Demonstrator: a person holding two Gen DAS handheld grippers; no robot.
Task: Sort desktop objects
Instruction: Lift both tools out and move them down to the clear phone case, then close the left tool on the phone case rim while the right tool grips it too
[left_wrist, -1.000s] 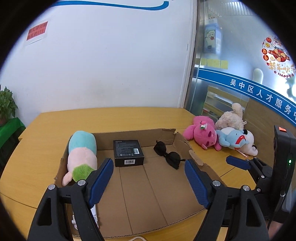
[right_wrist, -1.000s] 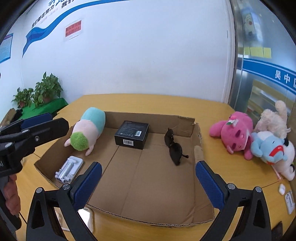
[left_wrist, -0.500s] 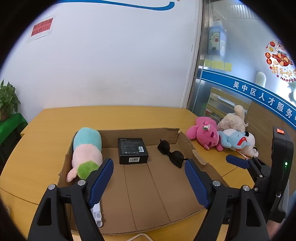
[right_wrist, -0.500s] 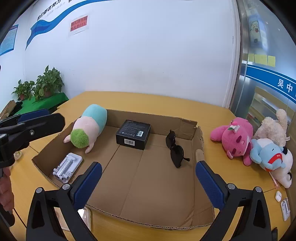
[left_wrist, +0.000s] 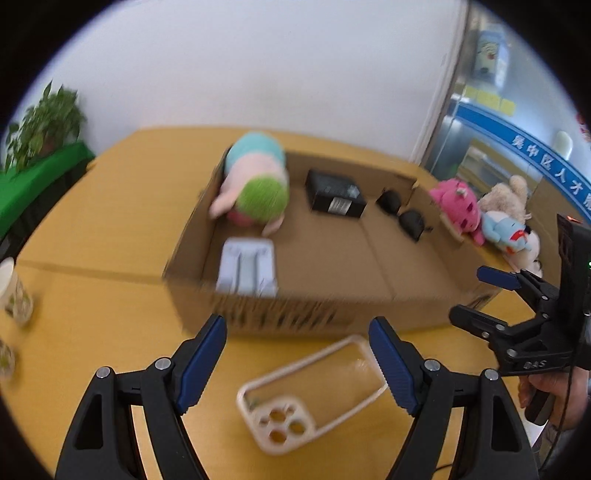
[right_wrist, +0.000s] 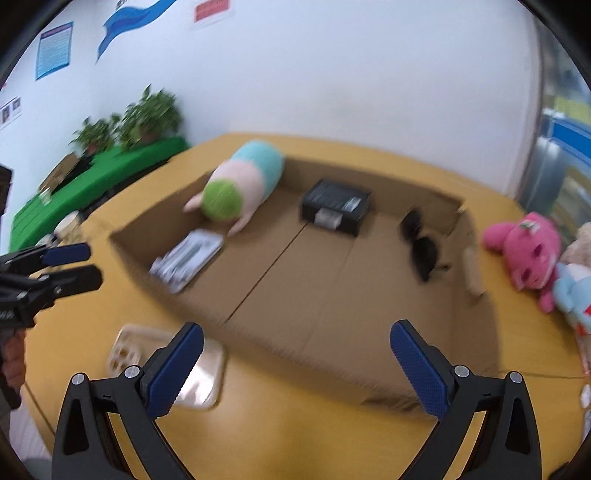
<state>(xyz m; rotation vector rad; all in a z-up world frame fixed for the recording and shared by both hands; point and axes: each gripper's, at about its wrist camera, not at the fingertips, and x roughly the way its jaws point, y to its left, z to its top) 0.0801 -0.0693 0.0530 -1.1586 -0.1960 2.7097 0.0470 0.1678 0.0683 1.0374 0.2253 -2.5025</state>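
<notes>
Cardboard box (left_wrist: 376, 258) sits open-topped on the yellow table (left_wrist: 110, 229), already holding a plush (left_wrist: 255, 184), a black carton (left_wrist: 334, 194), sunglasses (left_wrist: 400, 214) and a white stand (left_wrist: 246, 271). Outside it, on the table just before its near wall, lies a clear phone case (left_wrist: 314, 391), flat, camera cut-outs toward the viewer.

Left claw (left_wrist: 297, 363): blue pads spread wide, nothing between them; it hangs above the phone case, which lies between and just below the tips. Right claw (right_wrist: 295, 367): likewise spread and empty, facing the box interior; the phone case (right_wrist: 166, 363) shows at its left pad. Both views are motion-blurred.

Three more plush toys (left_wrist: 480, 218) lie on the table to the right of the box, outside it.

Assessment: the step in hand appears to be the approach to the phone case with the left claw. Next move calls for lowering over the case's long rims or one thin edge, closing, then carrying it over the near wall into the box. Risk: the case is thin and flat, so the pads may slide off it.
</notes>
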